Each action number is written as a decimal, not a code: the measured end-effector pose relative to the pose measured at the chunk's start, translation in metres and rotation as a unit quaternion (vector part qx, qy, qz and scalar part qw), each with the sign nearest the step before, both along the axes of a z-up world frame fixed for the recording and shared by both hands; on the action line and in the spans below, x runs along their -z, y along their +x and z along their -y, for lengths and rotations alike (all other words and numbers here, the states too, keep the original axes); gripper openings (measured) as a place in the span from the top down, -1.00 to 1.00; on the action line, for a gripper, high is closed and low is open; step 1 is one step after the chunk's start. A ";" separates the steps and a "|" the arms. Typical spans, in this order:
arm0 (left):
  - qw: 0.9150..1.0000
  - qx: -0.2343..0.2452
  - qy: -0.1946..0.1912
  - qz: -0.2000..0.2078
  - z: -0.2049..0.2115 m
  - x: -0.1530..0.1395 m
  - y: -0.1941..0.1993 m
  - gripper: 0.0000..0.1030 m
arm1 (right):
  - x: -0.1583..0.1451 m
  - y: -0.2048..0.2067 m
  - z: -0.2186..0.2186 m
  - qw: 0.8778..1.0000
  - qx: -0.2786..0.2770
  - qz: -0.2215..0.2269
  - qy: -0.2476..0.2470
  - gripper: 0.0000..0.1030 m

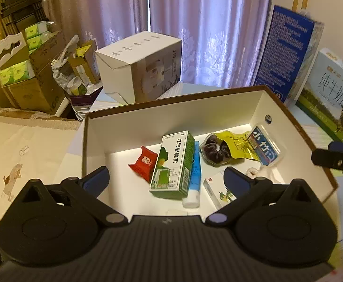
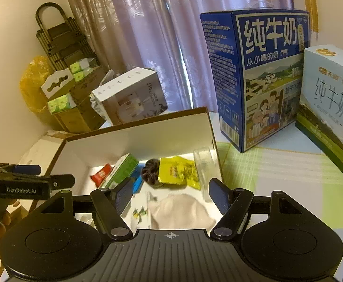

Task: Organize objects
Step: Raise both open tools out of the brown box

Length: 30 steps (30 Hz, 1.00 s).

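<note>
Pale cloth (image 2: 181, 211) shows only from the right; both grippers' fingers apart, empty.

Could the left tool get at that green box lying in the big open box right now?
Probably yes. The left tool is open and empty, above the big box, which has no lid on. The green box lies on top of the other things, with nothing over it.

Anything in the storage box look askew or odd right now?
Mostly loose clutter. The green carton lies tilted, overlapping the blue tube and the red packet. The clear case leans against the white box's right wall. No spill or damage shows.
</note>
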<state>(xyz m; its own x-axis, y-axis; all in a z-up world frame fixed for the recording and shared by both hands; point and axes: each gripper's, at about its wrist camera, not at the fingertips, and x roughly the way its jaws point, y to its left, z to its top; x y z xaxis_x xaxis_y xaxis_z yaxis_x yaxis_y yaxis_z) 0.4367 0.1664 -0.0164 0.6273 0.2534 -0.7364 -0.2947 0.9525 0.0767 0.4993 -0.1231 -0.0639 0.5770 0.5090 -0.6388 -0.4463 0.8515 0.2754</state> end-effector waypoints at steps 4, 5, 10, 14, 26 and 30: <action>1.000 -0.002 -0.005 0.010 0.004 -0.010 -0.021 -0.98 | -0.006 -0.020 0.005 1.000 0.003 -0.006 0.013 -0.33; 1.000 -0.001 -0.007 0.013 0.006 -0.013 -0.026 -0.98 | -0.007 -0.026 0.006 1.000 0.004 -0.008 0.014 -0.33; 1.000 0.009 -0.004 0.022 0.018 -0.021 -0.052 -0.98 | -0.013 -0.054 0.007 1.000 0.005 -0.009 0.014 -0.33; 0.999 0.023 0.002 0.027 0.029 -0.025 -0.073 -0.98 | -0.019 -0.077 0.009 1.000 0.015 -0.009 0.013 -0.33; 0.997 0.059 -0.004 0.041 0.045 -0.035 -0.136 -0.98 | -0.034 -0.144 0.017 0.997 0.056 -0.014 0.052 -0.33; 0.997 0.066 -0.016 0.034 0.049 -0.037 -0.156 -0.98 | -0.036 -0.166 0.022 0.996 0.069 -0.024 0.057 -0.33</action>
